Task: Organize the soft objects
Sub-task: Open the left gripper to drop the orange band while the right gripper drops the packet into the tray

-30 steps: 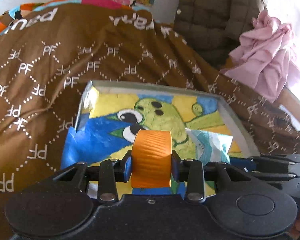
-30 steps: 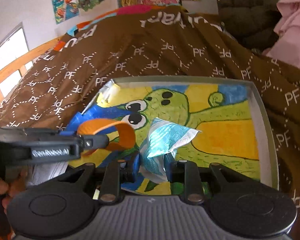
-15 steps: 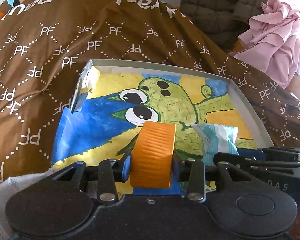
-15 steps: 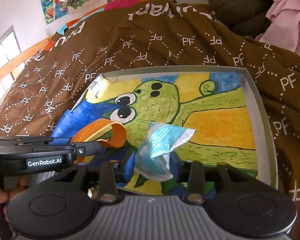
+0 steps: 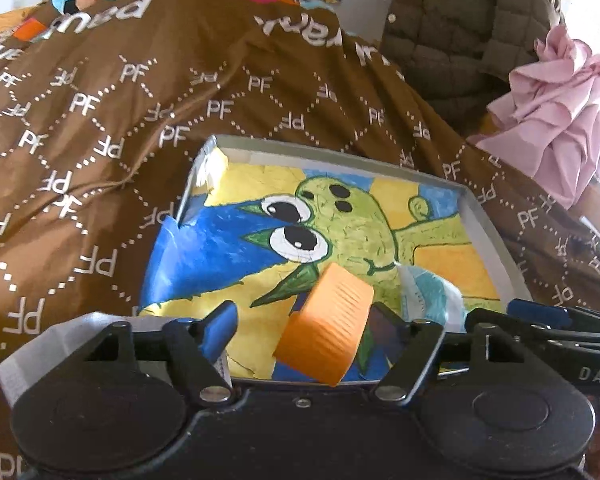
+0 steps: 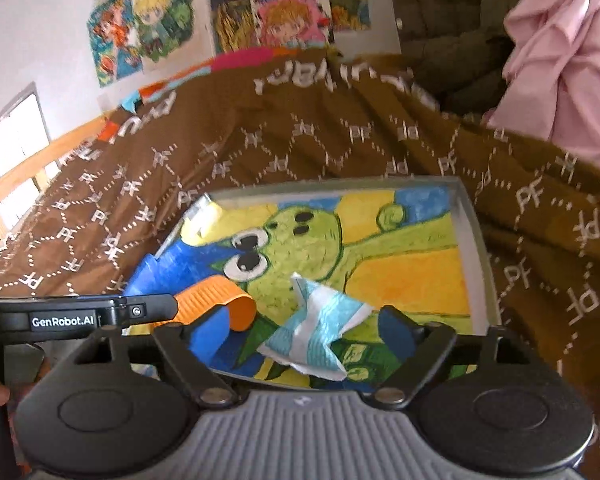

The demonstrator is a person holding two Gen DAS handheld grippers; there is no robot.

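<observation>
A shallow grey tray (image 5: 339,156) with a painted green cartoon creature lies on the brown blanket. My left gripper (image 5: 303,320) hangs over its near edge, jaws opening. An orange ribbed band (image 5: 327,328) sits tilted between them, leaning toward the right finger and clear of the left pad. In the right wrist view my right gripper (image 6: 300,332) is opening too; a crumpled blue-and-white packet (image 6: 315,336) lies loose between its fingers over the tray (image 6: 471,240). There the orange band (image 6: 216,304) shows at the left gripper's tip. The packet (image 5: 427,296) also shows beside the band.
The brown blanket (image 5: 100,120) with white PF marks surrounds the tray. A pink cloth (image 5: 559,120) and a quilted olive jacket (image 5: 459,20) lie at the back right. Cartoon posters (image 6: 260,12) hang on the wall. A pale cloth strip (image 5: 60,340) lies by the tray's near left corner.
Both grippers' jaws have spread wide. The orange band, pinched upright before, now tilts loose between the left fingers. The packet has slipped free of the right pads.
</observation>
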